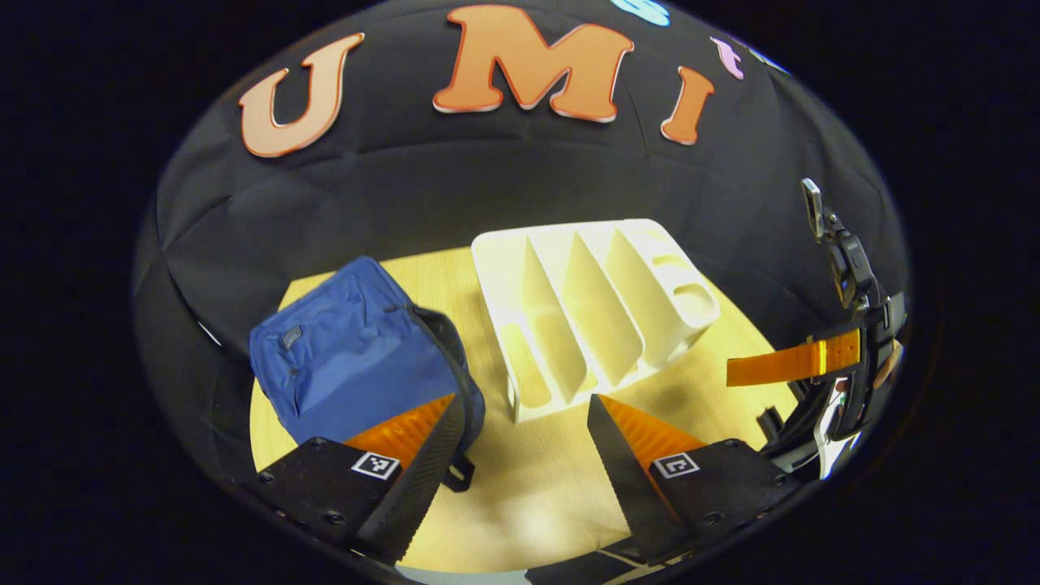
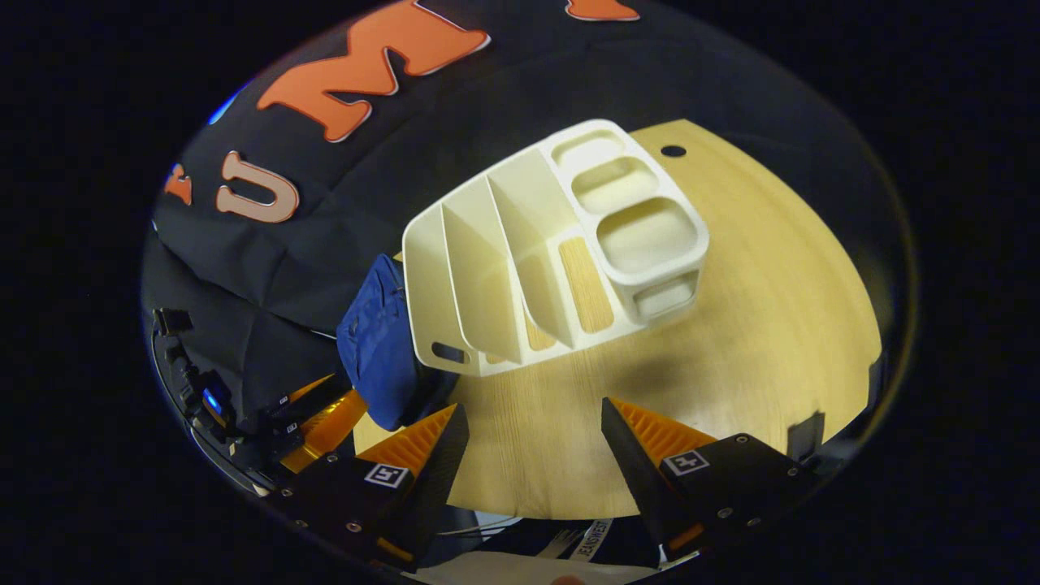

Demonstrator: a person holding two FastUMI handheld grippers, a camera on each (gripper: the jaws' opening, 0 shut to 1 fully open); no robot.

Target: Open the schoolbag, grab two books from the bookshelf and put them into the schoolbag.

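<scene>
A blue schoolbag (image 1: 349,349) with black straps stands on the wooden table (image 1: 528,487), left of a white bookshelf (image 1: 593,309). The dividers I can see have nothing between them. My left gripper (image 1: 524,431) hovers open over the table in front of both, its left finger just before the bag. At the right edge the right gripper (image 1: 837,366) hangs above the table. In the right gripper view the bookshelf (image 2: 552,252) sits ahead with the schoolbag (image 2: 378,349) behind its left end. My right gripper (image 2: 532,439) is open and holds nothing. The left gripper (image 2: 317,422) shows low on the left.
The bookshelf's right end has rounded tray compartments (image 2: 642,236). A small round hole (image 2: 673,150) marks the table (image 2: 772,325) near its far edge. Black cloth wall rises right behind the bag and shelf. Bare wood lies to the right of the shelf.
</scene>
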